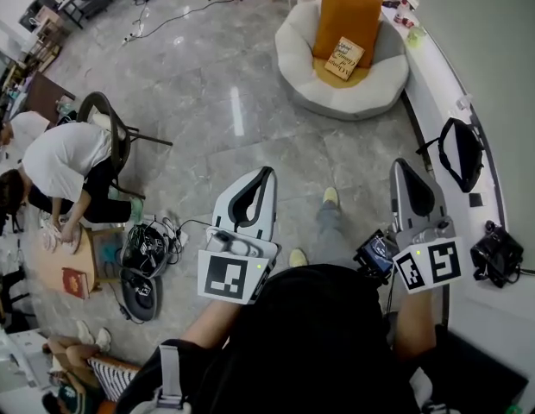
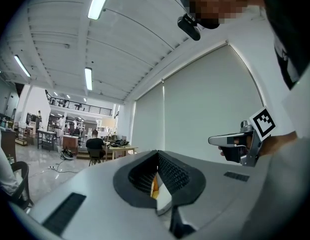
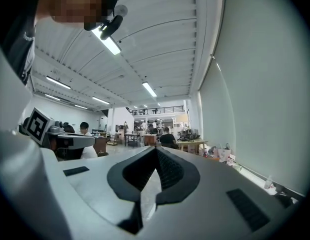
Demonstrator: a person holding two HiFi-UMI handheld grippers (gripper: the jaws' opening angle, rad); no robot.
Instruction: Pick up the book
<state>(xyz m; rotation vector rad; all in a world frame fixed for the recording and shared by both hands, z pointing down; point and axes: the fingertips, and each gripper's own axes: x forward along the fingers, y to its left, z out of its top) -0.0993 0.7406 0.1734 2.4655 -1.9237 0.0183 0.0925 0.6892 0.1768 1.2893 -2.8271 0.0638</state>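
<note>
Left gripper (image 1: pixel 267 172) and right gripper (image 1: pixel 401 164): jaws closed, both empty. Book (image 1: pixel 344 58) lies well ahead, on the armchair (image 1: pixel 295 54).

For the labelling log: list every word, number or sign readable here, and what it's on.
Book on the beanbag chair: cover print, too small to read.
Left tool, right tool: black-and-white square markers on their cubes, no letters.
Nothing else is legible.
</note>
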